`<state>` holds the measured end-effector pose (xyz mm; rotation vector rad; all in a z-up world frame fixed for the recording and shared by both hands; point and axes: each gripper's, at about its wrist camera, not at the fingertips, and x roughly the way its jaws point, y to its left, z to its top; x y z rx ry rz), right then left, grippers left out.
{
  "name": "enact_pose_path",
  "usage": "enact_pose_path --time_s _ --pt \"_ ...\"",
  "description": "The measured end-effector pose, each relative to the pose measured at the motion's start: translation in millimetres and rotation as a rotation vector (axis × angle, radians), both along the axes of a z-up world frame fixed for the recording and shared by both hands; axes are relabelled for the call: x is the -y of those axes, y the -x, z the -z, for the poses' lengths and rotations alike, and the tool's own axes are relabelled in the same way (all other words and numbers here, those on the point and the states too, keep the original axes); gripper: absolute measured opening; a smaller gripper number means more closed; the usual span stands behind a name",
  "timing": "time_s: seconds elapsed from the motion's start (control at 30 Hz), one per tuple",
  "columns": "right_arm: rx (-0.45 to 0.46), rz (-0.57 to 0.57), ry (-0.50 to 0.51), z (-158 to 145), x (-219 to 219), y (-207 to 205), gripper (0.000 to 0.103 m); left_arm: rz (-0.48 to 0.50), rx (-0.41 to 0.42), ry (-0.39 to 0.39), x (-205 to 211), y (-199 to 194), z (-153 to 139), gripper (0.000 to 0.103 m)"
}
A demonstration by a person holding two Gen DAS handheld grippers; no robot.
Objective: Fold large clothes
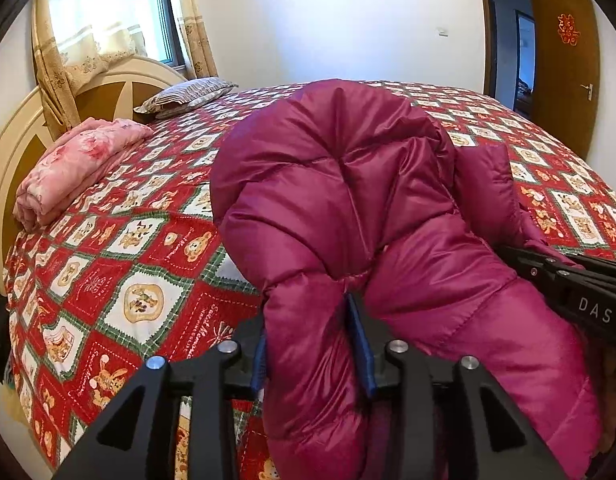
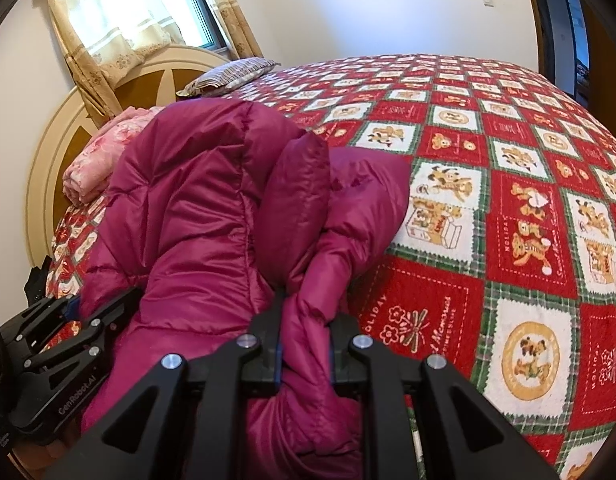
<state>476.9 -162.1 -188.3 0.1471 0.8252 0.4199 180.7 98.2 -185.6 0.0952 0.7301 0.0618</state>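
Note:
A puffy magenta down jacket (image 1: 347, 184) (image 2: 196, 208) lies bunched up on the bed's red patterned quilt (image 1: 140, 264) (image 2: 507, 184). In the left wrist view a fold of it runs between the blue pads (image 1: 361, 344) of my left gripper (image 1: 309, 344). The jaws stand apart and the fold sits loosely between them. My right gripper (image 2: 304, 340) is shut on another fold of the jacket, pinched tight between its pads. Each gripper shows at the edge of the other's view, the right gripper (image 1: 567, 276) beside the jacket's right side and the left gripper (image 2: 74, 312) at its left.
A folded pink blanket (image 1: 76, 168) (image 2: 92, 164) and a striped pillow (image 1: 188, 94) (image 2: 232, 72) lie by the cream headboard (image 1: 12, 152). Curtains and a window stand behind it. A wooden door (image 1: 563, 64) stands open at the far right. The quilt spreads wide to the right.

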Motion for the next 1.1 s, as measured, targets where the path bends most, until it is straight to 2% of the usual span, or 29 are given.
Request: enact_pose_path --time_s 0.23,0.3,0.63,1.1 --pt "-0.014 0.019 -0.005 4 3 -3 0.024 -0.054 0.009 -0.019 -6 -2 4 0.069" --pt "-0.017 0.026 -0.005 6 3 -3 0.026 -0.063 0.011 -0.013 -9 -2 5 0.072" --pt "-0.021 0.033 -0.001 11 3 -3 0.031 -0.090 0.016 0.041 -21 -6 13 0.083" --pt "-0.011 0.037 0.042 11 -3 -4 0.034 -0.097 0.013 0.059 -24 -9 16 0.084"
